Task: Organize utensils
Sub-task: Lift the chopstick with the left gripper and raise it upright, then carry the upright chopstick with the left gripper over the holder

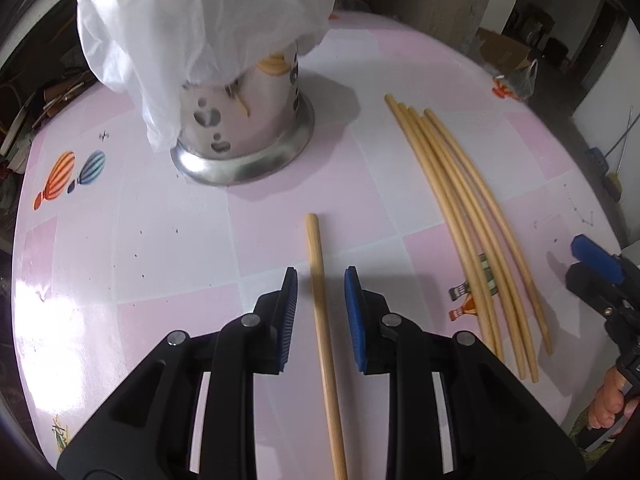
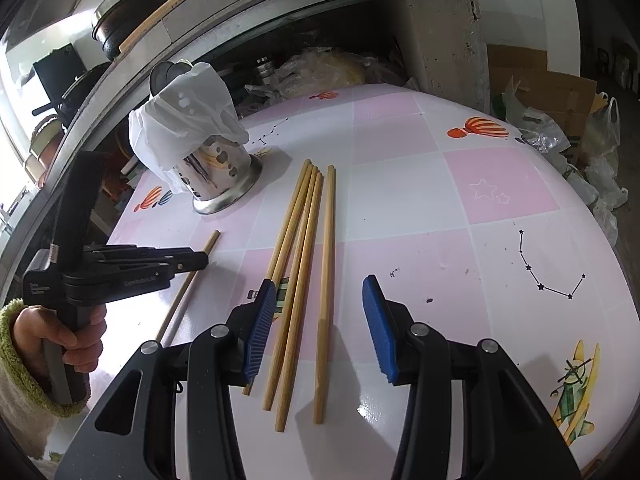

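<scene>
A single wooden chopstick (image 1: 320,312) lies on the pink-and-white checked table (image 1: 160,240). My left gripper (image 1: 322,272) stands open astride it, and the blue pads (image 1: 354,312) do not touch it. From the right wrist view, the left gripper (image 2: 202,260) hovers over that chopstick (image 2: 188,284). Several more chopsticks (image 2: 304,260) lie side by side under my open right gripper (image 2: 321,280), untouched. These chopsticks (image 1: 472,220) are on the right in the left wrist view, with the right gripper (image 1: 586,266) at the frame edge. A perforated steel holder (image 1: 240,136) (image 2: 224,176) stands behind.
A white plastic bag (image 1: 192,20) (image 2: 188,120) drapes over the holder's top and hides most of its mouth. Behind the table are a shelf with pots (image 2: 132,12), cardboard boxes (image 2: 560,88) and plastic bags (image 2: 600,128). A hand in a fuzzy sleeve (image 2: 60,332) holds the left gripper.
</scene>
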A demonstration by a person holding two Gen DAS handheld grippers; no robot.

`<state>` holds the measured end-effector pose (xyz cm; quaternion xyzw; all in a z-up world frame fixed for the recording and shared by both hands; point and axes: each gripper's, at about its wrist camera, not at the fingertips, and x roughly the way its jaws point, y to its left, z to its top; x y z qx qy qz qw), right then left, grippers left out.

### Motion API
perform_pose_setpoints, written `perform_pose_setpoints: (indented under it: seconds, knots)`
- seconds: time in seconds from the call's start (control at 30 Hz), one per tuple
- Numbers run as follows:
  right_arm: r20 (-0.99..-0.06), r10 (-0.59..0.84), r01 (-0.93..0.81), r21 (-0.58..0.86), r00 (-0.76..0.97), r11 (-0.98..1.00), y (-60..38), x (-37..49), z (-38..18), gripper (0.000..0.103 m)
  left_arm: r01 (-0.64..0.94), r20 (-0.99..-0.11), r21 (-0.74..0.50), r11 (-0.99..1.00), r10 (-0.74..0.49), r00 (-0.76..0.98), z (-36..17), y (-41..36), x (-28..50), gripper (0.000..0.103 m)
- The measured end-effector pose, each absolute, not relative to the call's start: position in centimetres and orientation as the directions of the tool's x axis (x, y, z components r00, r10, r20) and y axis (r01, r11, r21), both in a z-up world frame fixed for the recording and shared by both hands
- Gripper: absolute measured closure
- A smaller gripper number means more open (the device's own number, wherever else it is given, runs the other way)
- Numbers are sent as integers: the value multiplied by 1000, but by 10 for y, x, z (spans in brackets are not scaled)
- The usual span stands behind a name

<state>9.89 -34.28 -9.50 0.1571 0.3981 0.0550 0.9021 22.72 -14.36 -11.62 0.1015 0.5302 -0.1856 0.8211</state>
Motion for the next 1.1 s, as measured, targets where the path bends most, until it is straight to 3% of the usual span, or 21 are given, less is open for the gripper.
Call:
perform_pose_setpoints:
  seconds: [0.33,0.57,0.83,1.1]
  knots:
    - [-698,221,27,326,682,945,-343,98,-95,58,385,-904,21,923,-147,400,-122,-146,228,97]
    - [-693,216,30,324,688,946,-347,96,-92,58,352,-896,-26,936,-178,407,-118,-135,227,98]
    - [-699,239,-13,313,674,950,-358,133,-83,58,323,-826,-86,943,-249,506,-74,-108,211,98]
    - [-762,250,-81,253,598,964,-349,201,-84,74,310,-736,-181,933,-338,587,-28,-67,190,97]
